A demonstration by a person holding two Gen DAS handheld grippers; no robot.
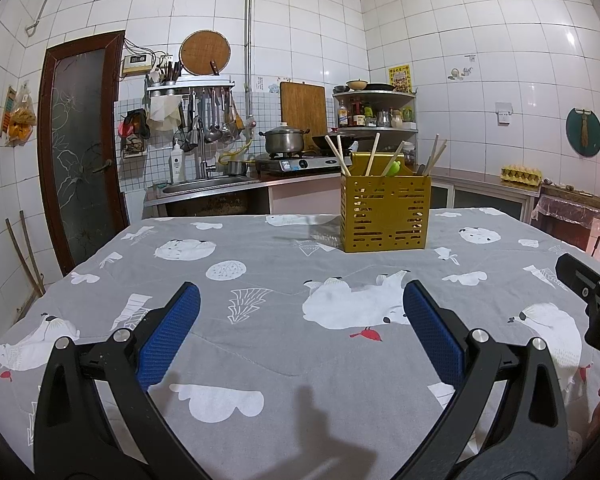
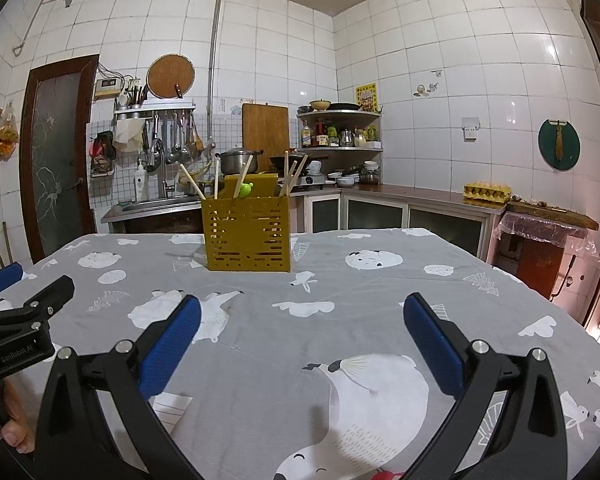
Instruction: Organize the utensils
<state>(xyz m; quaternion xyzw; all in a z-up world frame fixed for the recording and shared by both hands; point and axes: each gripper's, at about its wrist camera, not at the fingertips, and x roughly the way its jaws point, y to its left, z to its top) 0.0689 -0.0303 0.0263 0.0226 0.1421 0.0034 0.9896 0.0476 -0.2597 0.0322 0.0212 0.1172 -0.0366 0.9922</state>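
Note:
A mustard-yellow slotted utensil holder (image 1: 385, 213) (image 2: 246, 234) stands upright toward the far edge of the table. Several wooden chopsticks (image 1: 374, 153) (image 2: 290, 174) and a green-topped utensil (image 1: 395, 168) (image 2: 245, 189) stick out of it. My left gripper (image 1: 301, 300) hovers open over the cloth, well short of the holder, with nothing between its blue pads. My right gripper (image 2: 302, 314) is open too, empty, and equally far back. Each gripper shows at the edge of the other's view.
The table wears a grey cloth (image 1: 268, 268) (image 2: 380, 280) printed with white bears. Behind it run a sink counter (image 1: 208, 184), a stove with a pot (image 1: 284, 140) and corner shelves (image 2: 340, 132). An egg tray (image 2: 486, 192) sits on the right counter. A hand (image 2: 14, 420) holds the left gripper.

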